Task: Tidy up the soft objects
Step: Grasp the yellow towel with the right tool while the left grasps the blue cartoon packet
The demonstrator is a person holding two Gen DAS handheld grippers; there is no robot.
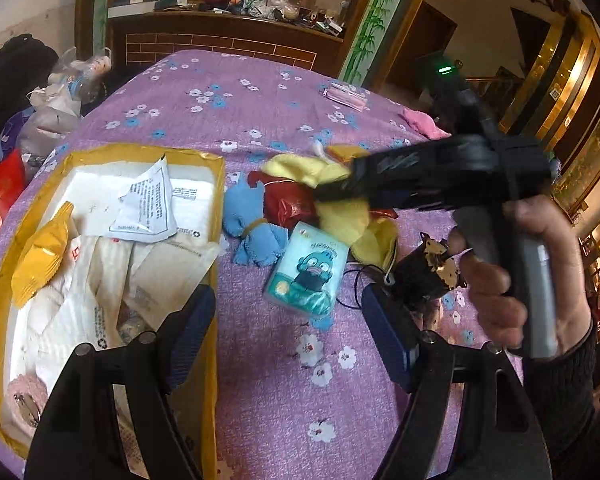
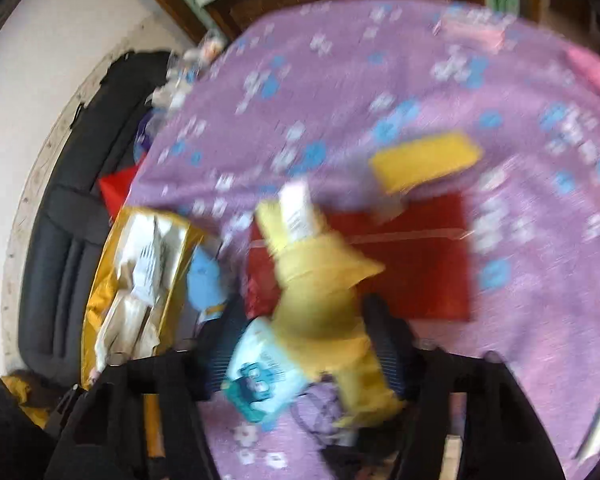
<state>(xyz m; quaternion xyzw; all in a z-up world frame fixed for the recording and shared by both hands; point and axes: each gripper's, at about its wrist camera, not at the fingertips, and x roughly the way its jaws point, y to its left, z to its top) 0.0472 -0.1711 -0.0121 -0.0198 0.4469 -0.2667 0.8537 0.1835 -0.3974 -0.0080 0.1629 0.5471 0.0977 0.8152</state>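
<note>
Cloth (image 2: 320, 304), yellow, lies on the pile beside the box (image 1: 216, 200); my right gripper (image 2: 300, 344) is pinching it, my left gripper (image 1: 288, 332) spread empty. I'd lift slowly, avoiding the tissue pack (image 1: 306, 268).

Right wrist view, heavily blurred. The right gripper (image 2: 306, 350) points down at the purple flowered cloth (image 2: 520, 240); a yellow soft cloth (image 2: 320, 300) sits between its jaws, both dark fingers (image 2: 388, 332) close against it, though actual pressing contact cannot be told. A pale blue tissue pack (image 2: 260, 376) lies just beside the yellow cloth, lower left. A red flat packet (image 2: 420, 272) lies under and behind the cloth. A yellow packet (image 2: 424, 160) lies farther off. A gold-edged box (image 2: 100, 300) of white paper sits left, a blue soft item (image 2: 204, 280) beside it.
</note>
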